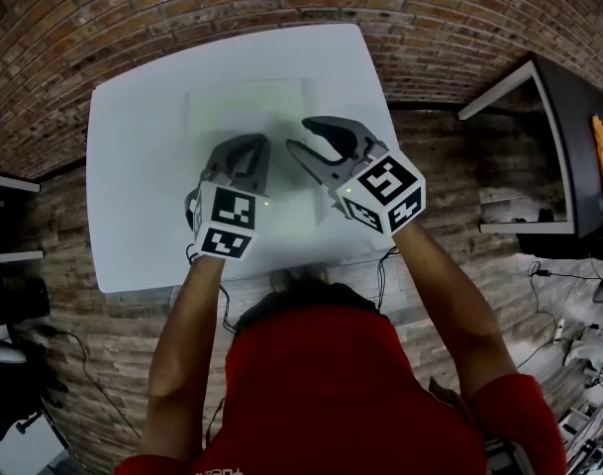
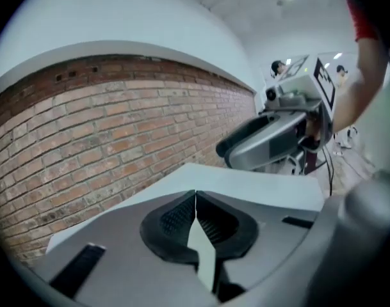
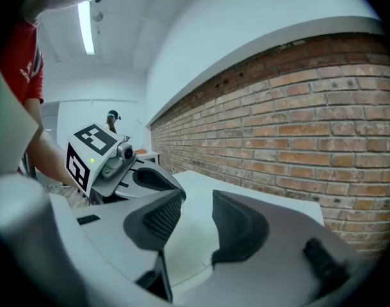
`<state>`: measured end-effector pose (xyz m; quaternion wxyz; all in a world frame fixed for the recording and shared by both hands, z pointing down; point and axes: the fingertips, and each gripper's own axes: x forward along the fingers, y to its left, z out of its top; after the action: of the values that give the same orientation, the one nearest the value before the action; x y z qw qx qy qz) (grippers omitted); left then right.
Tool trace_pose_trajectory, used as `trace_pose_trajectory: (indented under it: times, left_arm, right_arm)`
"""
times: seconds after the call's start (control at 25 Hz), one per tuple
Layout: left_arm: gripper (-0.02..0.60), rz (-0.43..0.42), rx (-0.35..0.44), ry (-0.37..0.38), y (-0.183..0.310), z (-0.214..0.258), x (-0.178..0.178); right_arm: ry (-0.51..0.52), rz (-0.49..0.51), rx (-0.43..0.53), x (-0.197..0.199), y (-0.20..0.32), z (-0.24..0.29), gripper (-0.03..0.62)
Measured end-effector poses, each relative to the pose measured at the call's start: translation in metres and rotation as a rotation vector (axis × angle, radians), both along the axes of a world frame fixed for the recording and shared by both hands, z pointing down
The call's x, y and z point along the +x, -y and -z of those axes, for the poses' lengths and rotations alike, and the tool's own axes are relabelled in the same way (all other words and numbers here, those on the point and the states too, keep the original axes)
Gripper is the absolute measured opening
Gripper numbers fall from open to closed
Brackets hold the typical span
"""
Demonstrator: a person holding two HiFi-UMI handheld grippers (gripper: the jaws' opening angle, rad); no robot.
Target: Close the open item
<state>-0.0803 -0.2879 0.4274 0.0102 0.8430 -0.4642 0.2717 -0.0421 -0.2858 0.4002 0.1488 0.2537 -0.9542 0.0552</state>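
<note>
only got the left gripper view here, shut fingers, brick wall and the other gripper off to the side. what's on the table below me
Observer: The head view shows a flat pale rectangular item lying on the white table. The left gripper is over its near part.
Operator: is the other one holding anything
Observer: No. The right gripper view shows the right gripper with its fingers apart and only table surface between them.
Operator: does the item look open
Observer: In the head view it lies flat, with no raised lid or flap visible. I can't tell what it is.
</note>
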Motion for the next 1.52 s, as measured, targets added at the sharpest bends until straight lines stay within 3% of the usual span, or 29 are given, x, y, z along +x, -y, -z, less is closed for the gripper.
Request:
trace_pose_trajectory:
  times: [0.2, 0.36, 0.72, 1.2, 1.52]
  left_arm:
    - [0.014, -0.024, 0.225, -0.303, -0.022, 0.09, 0.006]
    - [0.012, -0.039, 0.305, -0.42, -0.044, 0.134, 0.003]
    - [0.012, -0.032, 0.369, -0.423, -0.072, 0.156, 0.003]
    - [0.012, -0.057, 0.379, -0.445, -0.089, 0.16, 0.01]
    - [0.012, -0.067, 0.383, -0.44, -0.097, 0.16, 0.015]
  right_arm:
    - [0.098, -0.003, 0.105, 0.003, -0.021, 0.051, 0.121]
    - [0.193, -0.008, 0.188, 0.004, -0.04, 0.089, 0.072]
    - [0.27, -0.013, 0.307, 0.007, -0.071, 0.131, 0.043]
    - [0.326, 0.008, 0.276, -0.004, -0.087, 0.135, 0.032]
    - [0.311, 0.015, 0.286, -0.004, -0.094, 0.133, 0.031]
